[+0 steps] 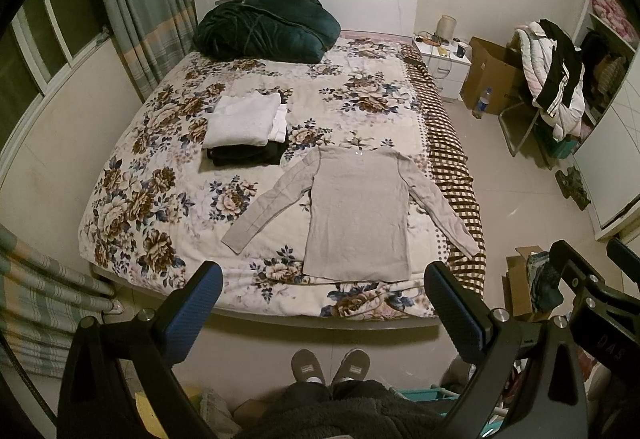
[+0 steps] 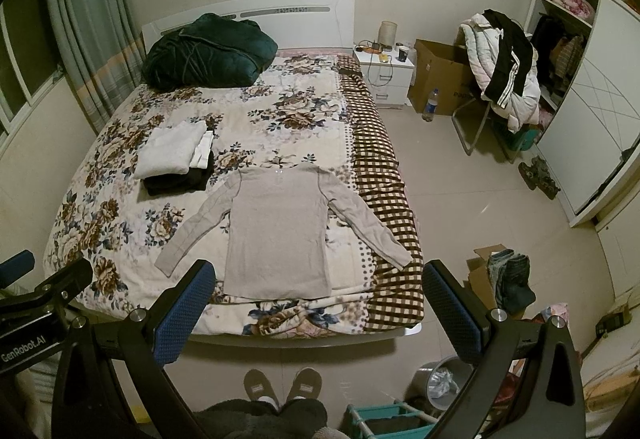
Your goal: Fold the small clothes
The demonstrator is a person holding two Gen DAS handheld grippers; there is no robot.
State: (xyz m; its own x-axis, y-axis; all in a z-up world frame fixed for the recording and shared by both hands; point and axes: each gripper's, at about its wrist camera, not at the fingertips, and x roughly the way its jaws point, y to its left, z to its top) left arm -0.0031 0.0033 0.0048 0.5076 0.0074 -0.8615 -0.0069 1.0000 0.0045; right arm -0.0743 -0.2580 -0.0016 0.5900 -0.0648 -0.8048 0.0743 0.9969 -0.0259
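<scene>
Pale grey long-sleeved knit shirt [image 1: 357, 215] is lying flat, sleeves spread, near the foot edge of the floral quilted bed [image 1: 132, 175]. Folded stack of white and black clothes [image 1: 245, 127] is sitting just beyond the shirt. Left gripper [image 1: 322, 309] and right gripper [image 2: 319, 309] are hanging wide apart, empty (blue textured pads). Only the right view is showing a grey waste bin [image 2: 440, 383].

You're standing in a home bedroom: a bed [image 2: 280, 111] with a floral quilt and white headboard [image 2: 304, 19] fills the middle, a nightstand [image 2: 390, 79] with a lamp [image 2: 388, 33] beside it. Curtains [image 2: 84, 39] hang left, and an open wardrobe [image 2: 576, 51] and a clothes-draped chair [image 2: 500, 79] stand right.
</scene>
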